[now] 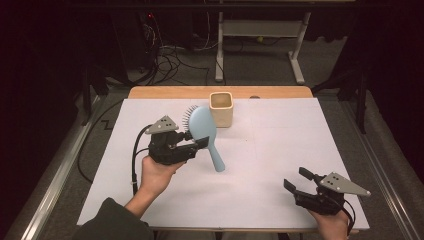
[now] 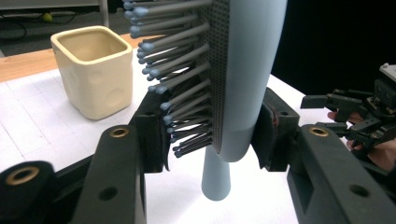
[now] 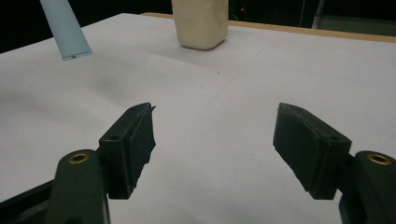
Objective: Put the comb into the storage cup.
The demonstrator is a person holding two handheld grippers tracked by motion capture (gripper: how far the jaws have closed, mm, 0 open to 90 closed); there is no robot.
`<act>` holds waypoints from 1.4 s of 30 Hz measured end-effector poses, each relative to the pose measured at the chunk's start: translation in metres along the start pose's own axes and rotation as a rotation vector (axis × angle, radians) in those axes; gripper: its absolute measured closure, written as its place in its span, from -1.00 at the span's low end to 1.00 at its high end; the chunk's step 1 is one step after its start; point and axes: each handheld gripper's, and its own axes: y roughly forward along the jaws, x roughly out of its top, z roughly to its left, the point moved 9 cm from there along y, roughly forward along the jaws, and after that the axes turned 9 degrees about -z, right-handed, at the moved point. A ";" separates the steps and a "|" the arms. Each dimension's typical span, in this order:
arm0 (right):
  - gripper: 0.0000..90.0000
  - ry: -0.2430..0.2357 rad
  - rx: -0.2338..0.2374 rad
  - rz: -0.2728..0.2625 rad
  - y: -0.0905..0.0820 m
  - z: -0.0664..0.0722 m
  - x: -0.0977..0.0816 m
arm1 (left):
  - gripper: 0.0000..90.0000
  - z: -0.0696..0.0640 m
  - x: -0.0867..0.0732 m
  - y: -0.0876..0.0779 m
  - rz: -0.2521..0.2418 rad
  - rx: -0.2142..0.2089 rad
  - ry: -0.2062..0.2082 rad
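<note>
Hairbrush (image 1: 203,131) clamped in left gripper (image 1: 196,145), lifted above mid-table just short of cream cup (image 1: 221,108) near far edge. Not yet in cup. Right gripper (image 1: 298,180) wide, empty, near right corner.

Pale blue paddle hairbrush (image 1: 203,126) with dark, blue-tipped bristles, lifted off the white table, head up and handle angled down, bristles facing left, clamped at the lower head, just before a cream square cup (image 1: 221,108)
</note>
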 end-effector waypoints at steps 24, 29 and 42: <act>-0.33 0.035 -0.030 0.010 -0.006 -0.011 -0.009 | 0.19 0.024 0.027 0.006 -0.009 0.074 0.028; -0.33 0.032 -0.029 0.013 -0.006 -0.011 -0.010 | 0.19 0.025 0.035 0.010 -0.017 0.077 0.039; -0.33 0.035 -0.026 0.019 -0.005 -0.010 -0.011 | 0.19 0.030 0.043 0.018 -0.013 0.086 0.036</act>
